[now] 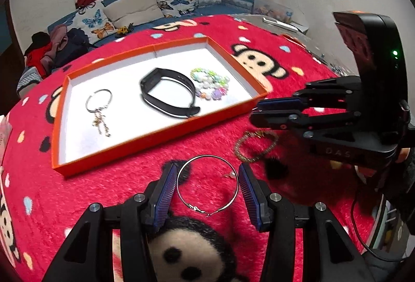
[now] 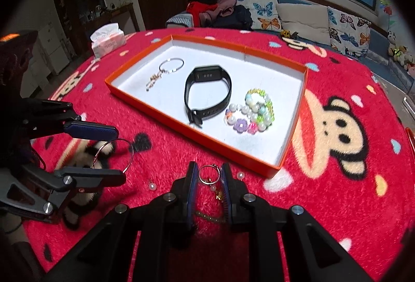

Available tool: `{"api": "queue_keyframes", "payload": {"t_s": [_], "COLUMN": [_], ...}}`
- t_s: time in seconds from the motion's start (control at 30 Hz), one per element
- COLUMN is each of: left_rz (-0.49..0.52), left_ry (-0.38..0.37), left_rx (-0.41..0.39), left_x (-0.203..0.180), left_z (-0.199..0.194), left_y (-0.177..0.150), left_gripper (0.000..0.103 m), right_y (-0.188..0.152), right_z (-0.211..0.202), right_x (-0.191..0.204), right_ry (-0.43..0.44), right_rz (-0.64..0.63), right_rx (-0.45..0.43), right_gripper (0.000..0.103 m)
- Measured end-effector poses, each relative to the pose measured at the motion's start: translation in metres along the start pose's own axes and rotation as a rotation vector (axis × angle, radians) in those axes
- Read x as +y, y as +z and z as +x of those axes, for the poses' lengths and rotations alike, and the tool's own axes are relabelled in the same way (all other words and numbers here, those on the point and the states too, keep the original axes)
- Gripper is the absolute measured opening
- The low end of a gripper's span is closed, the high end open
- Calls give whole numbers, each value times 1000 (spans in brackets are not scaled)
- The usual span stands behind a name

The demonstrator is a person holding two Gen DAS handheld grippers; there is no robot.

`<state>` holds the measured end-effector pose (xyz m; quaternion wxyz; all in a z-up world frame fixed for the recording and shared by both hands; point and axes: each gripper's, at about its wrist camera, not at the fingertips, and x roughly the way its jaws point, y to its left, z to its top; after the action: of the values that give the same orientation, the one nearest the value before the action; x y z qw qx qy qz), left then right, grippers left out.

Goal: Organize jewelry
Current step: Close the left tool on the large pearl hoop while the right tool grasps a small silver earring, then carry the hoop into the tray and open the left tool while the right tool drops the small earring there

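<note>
Hoop [image 1: 207, 184] lies on your desk [image 1: 124, 186] between the spread fingers of your left hand-held gripper [image 1: 206, 179], untouched. Tray [image 1: 153, 138] beyond holds a keyring [image 1: 98, 102], band [image 1: 168, 92] and beads [image 1: 211, 83]. Your right hand-held gripper [image 2: 209, 176], partly released, brackets a ring [image 2: 209, 174] near the chain [image 1: 255, 145].

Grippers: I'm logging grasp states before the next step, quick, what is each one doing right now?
Left gripper: open, fingers either side of the large hoop earring, not clamped.
Right gripper: partly open around the small ring, not gripping it.
</note>
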<state>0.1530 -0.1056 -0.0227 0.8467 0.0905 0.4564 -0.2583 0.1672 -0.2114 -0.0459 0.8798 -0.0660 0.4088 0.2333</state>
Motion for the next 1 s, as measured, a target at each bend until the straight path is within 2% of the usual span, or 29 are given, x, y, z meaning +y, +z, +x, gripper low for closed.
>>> {"api": "queue_keyframes", "payload": {"t_s": [0.27, 0.4, 0.77, 1.0], "left_rz": [-60, -96, -133, -164], "left_ry": [85, 121, 169, 152], "left_rx": [-68, -75, -7, 8], "left_x": [42, 70, 115, 135], "left_z": [-16, -11, 49, 78], "left_y": [32, 50, 84, 107], "left_gripper": [52, 52, 52, 52], "right_y": [23, 34, 35, 34], "right_z": [1, 11, 38, 46], "right_x": [-13, -17, -27, -32], "right_ry": [-16, -25, -46, -53], "right_rz": [25, 25, 34, 37], "right_rx": [-43, -45, 6, 26], "right_gripper": [20, 20, 20, 20]}}
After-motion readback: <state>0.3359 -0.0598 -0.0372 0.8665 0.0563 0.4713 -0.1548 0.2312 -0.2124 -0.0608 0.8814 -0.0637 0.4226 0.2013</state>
